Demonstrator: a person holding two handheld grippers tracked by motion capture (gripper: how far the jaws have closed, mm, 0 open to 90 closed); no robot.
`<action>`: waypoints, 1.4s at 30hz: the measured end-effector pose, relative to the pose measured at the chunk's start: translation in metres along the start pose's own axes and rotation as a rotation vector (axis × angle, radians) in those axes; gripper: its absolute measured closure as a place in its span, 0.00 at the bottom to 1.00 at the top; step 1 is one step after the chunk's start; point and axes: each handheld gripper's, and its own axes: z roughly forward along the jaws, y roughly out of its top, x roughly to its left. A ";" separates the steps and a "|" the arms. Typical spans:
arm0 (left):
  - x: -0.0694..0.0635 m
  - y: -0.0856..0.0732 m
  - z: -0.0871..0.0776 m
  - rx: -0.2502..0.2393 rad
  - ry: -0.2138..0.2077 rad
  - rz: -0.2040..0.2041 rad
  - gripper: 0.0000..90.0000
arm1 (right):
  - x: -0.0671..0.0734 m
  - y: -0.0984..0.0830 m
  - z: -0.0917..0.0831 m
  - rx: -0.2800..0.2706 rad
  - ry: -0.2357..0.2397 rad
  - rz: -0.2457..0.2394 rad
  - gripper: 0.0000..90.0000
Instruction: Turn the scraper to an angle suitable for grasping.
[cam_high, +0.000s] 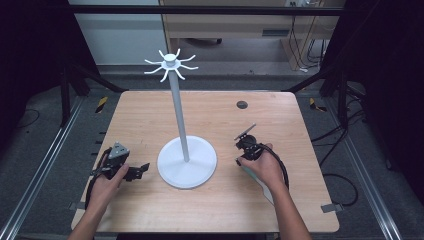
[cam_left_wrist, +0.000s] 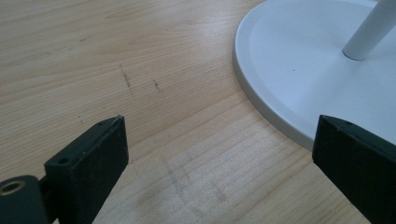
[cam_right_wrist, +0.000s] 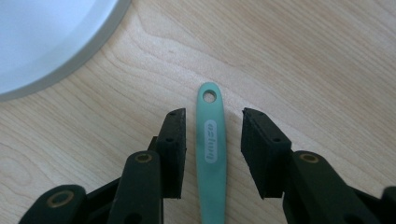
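A teal utensil handle (cam_right_wrist: 211, 140) with a hanging hole at its tip lies flat on the wooden table (cam_high: 150, 115). My right gripper (cam_right_wrist: 212, 122) straddles it. Both pads (cam_right_wrist: 175, 140) stand a little off its sides, so the gripper is open. In the high view the right gripper (cam_high: 242, 158) sits right of the white hook stand (cam_high: 178, 105), and a pale long shape (cam_high: 260, 186) runs under the hand. My left gripper (cam_high: 142, 169) rests low on the table at the left of the stand's round base (cam_high: 187, 162). Its jaws are wide open with nothing between them (cam_left_wrist: 219, 140).
The stand's tall pole carries a crown of white hooks (cam_high: 171, 62) high above the table. Its base rim (cam_left_wrist: 280, 112) lies close to the left gripper's far jaw and shows at the upper left of the right gripper view (cam_right_wrist: 46, 42). A dark round grommet (cam_high: 242, 104) sits far right.
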 end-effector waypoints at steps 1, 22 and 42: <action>-0.001 0.000 0.000 0.006 -0.002 0.008 0.04 | 0.001 0.000 0.001 0.003 0.000 -0.004 0.69; -0.004 0.001 0.002 0.008 -0.013 0.016 0.04 | 0.001 0.002 0.011 0.052 0.002 -0.014 0.78; -0.005 0.001 0.002 0.018 -0.013 0.027 0.04 | -0.003 -0.006 -0.035 -0.169 0.015 0.018 0.83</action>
